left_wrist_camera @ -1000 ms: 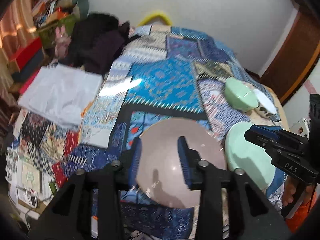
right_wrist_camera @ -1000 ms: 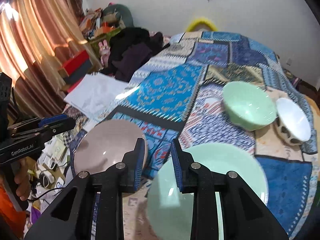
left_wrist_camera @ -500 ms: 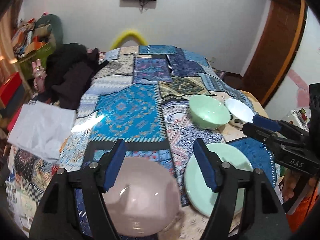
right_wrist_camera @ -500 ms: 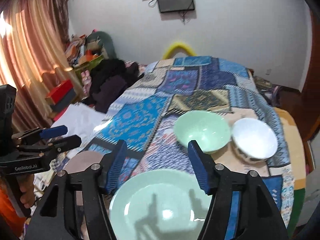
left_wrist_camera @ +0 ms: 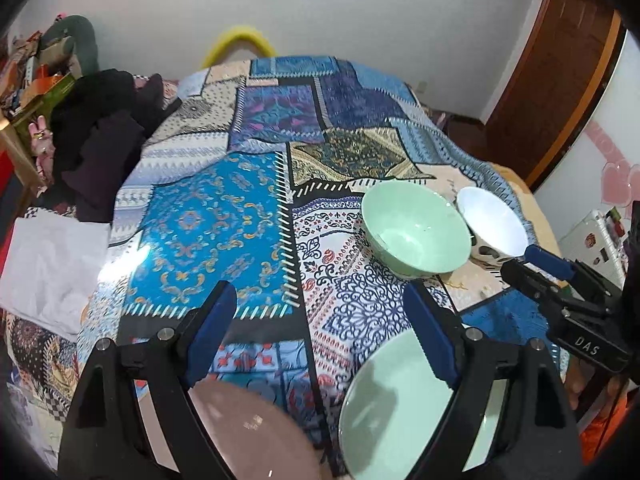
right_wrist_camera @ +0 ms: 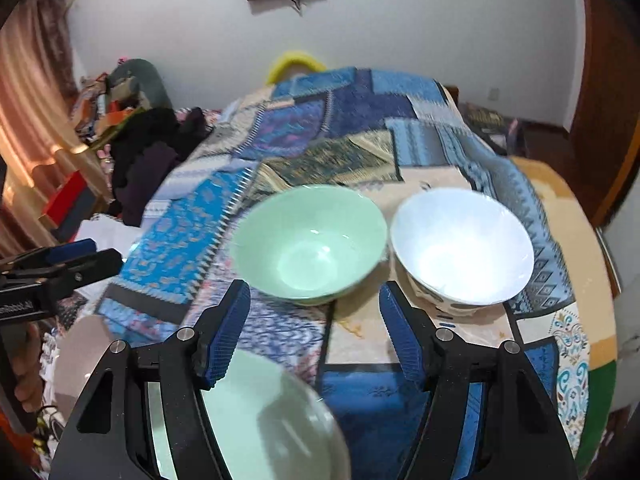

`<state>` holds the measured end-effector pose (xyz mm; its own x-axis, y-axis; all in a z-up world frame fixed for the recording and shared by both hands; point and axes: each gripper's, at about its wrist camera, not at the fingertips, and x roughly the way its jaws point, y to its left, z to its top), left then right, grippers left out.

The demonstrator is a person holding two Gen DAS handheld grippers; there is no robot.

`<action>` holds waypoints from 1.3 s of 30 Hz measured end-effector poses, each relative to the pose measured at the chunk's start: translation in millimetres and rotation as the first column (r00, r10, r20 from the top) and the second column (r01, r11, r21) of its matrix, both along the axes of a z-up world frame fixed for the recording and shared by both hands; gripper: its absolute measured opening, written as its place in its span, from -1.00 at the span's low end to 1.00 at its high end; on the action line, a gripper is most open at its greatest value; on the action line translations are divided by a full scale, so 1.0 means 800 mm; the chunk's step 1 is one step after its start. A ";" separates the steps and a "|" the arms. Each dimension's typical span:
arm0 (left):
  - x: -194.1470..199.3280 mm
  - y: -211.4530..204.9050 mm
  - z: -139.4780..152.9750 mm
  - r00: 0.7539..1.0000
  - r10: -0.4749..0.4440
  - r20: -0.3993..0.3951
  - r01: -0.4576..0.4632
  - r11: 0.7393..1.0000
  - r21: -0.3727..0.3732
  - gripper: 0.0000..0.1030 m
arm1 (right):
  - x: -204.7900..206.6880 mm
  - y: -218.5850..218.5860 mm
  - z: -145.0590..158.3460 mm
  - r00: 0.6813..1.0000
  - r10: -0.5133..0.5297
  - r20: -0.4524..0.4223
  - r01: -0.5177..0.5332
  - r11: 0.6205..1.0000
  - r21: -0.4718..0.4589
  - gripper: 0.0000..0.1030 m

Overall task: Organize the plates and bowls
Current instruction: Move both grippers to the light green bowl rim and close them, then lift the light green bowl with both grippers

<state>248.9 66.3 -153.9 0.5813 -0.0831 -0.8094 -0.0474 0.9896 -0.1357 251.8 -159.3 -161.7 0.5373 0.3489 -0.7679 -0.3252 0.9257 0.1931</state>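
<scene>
Between green bowl (right_wrist_camera: 308,244) and plate (right_wrist_camera: 256,412), bare cloth (right_wrist_camera: 280,328).

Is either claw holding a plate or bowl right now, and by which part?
Nothing is held. The left claw is opening over bare cloth; the right claw stands open short of the green bowl.

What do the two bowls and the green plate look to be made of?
Green bowl: glossy, opaque pale green, bright glints inside; glazed ceramic or melamine.
White bowl: shiny white inside, dark patterned outside; likely glazed ceramic.
Green plate: smooth, shiny, showing soft shadows; same material as the green bowl, probably.
</scene>
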 end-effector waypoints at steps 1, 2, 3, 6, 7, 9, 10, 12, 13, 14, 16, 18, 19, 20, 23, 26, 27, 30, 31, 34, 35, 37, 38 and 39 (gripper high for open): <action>0.009 -0.003 -0.006 1.000 -0.006 -0.010 0.006 1.000 0.002 0.66 | 0.006 -0.002 -0.006 1.000 -0.004 -0.012 0.004 1.000 0.001 0.23; 0.016 -0.004 -0.011 1.000 -0.009 -0.021 0.009 1.000 0.002 0.66 | 0.011 -0.004 -0.011 1.000 -0.010 -0.024 0.010 1.000 0.004 0.23; 0.024 -0.006 -0.018 0.999 -0.013 -0.035 0.013 1.000 -0.002 0.66 | 0.015 -0.007 -0.015 0.999 -0.016 -0.036 0.017 1.000 0.010 0.23; 0.047 -0.012 -0.035 0.997 -0.033 -0.075 0.033 0.999 -0.010 0.66 | 0.025 -0.010 -0.023 0.998 -0.020 -0.055 0.021 0.999 0.028 0.12; 0.054 -0.014 -0.040 0.996 -0.038 -0.080 0.037 0.999 -0.013 0.66 | 0.029 -0.010 -0.026 0.998 -0.023 -0.059 0.024 0.999 0.022 0.09; 0.071 -0.019 -0.048 0.996 -0.052 -0.078 0.050 0.998 -0.026 0.66 | 0.032 -0.008 -0.029 0.998 -0.016 -0.066 0.018 1.000 0.023 -0.07; 0.078 -0.021 -0.052 0.995 -0.051 -0.082 0.049 0.999 -0.023 0.66 | 0.035 -0.008 -0.032 0.997 -0.015 -0.075 0.017 1.000 0.027 -0.11; 0.090 -0.024 -0.057 0.995 -0.053 -0.085 0.050 0.998 -0.032 0.66 | 0.039 -0.007 -0.038 0.995 -0.011 -0.097 0.015 0.999 0.043 -0.21; 0.098 -0.027 -0.062 0.994 -0.056 -0.089 0.053 0.998 -0.042 0.65 | 0.042 -0.006 -0.042 0.994 -0.011 -0.111 0.017 0.999 0.050 -0.23; 0.104 -0.029 -0.065 0.994 -0.061 -0.094 0.057 0.997 -0.045 0.58 | 0.044 -0.005 -0.045 0.993 -0.011 -0.117 0.017 0.998 0.054 -0.27; 0.117 -0.034 -0.075 0.991 -0.070 -0.114 0.066 0.997 -0.037 0.38 | 0.047 -0.002 -0.048 0.992 -0.018 -0.126 0.024 0.998 0.051 -0.32; 0.127 -0.039 -0.082 0.988 -0.082 -0.132 0.079 0.996 -0.031 0.20 | 0.049 0.000 -0.050 0.991 -0.023 -0.131 0.029 0.998 0.048 -0.35; 0.134 -0.042 -0.088 0.986 -0.088 -0.144 0.085 0.996 -0.030 0.15 | 0.050 0.002 -0.051 0.991 -0.024 -0.135 0.031 0.998 0.046 -0.36; 0.138 -0.045 -0.093 0.984 -0.092 -0.155 0.089 0.996 -0.025 0.05 | 0.052 0.003 -0.052 0.991 -0.026 -0.134 0.032 0.999 0.041 -0.37; 0.148 -0.054 -0.105 0.977 -0.121 -0.176 0.120 0.993 -0.019 -0.26 | 0.054 0.004 -0.054 0.991 -0.026 -0.130 0.029 0.999 0.022 -0.49; 0.154 -0.066 -0.115 0.966 -0.166 -0.197 0.162 0.986 -0.037 -0.62 | 0.053 0.002 -0.049 0.990 -0.031 -0.137 0.036 0.999 0.034 -0.56; 0.154 -0.070 -0.118 0.962 -0.177 -0.209 0.173 0.984 -0.036 -0.66 | 0.052 0.002 -0.048 0.990 -0.025 -0.138 0.031 0.999 0.036 -0.57; 0.148 -0.077 -0.117 0.966 -0.166 -0.200 0.173 0.985 0.018 -0.66 | 0.045 0.006 -0.043 0.990 0.001 -0.144 0.004 0.999 0.039 -0.57; 0.144 -0.075 -0.114 0.966 -0.162 -0.202 0.169 0.986 0.017 -0.66 | 0.039 0.007 -0.041 0.989 0.015 -0.149 -0.009 0.999 0.045 -0.57; 0.128 -0.069 -0.106 0.965 -0.165 -0.204 0.169 0.986 0.003 -0.66 | 0.025 0.011 -0.036 0.987 0.056 -0.153 -0.047 0.997 0.060 -0.57; 0.123 -0.067 -0.103 0.965 -0.165 -0.205 0.170 0.985 0.006 -0.66 | 0.023 0.014 -0.036 0.986 0.065 -0.155 -0.056 0.996 0.063 -0.57; 0.108 -0.063 -0.099 0.965 -0.164 -0.207 0.171 0.985 0.016 -0.66 | 0.016 0.018 -0.038 0.983 0.090 -0.162 -0.081 0.995 0.059 -0.57; 0.102 -0.061 -0.097 0.965 -0.162 -0.208 0.171 0.985 0.026 -0.66 | 0.017 0.020 -0.039 0.982 0.093 -0.162 -0.085 0.995 0.055 -0.57; 0.096 -0.060 -0.097 0.964 -0.162 -0.209 0.173 0.984 0.037 -0.66 | 0.017 0.022 -0.040 0.983 0.097 -0.156 -0.090 0.995 0.047 -0.57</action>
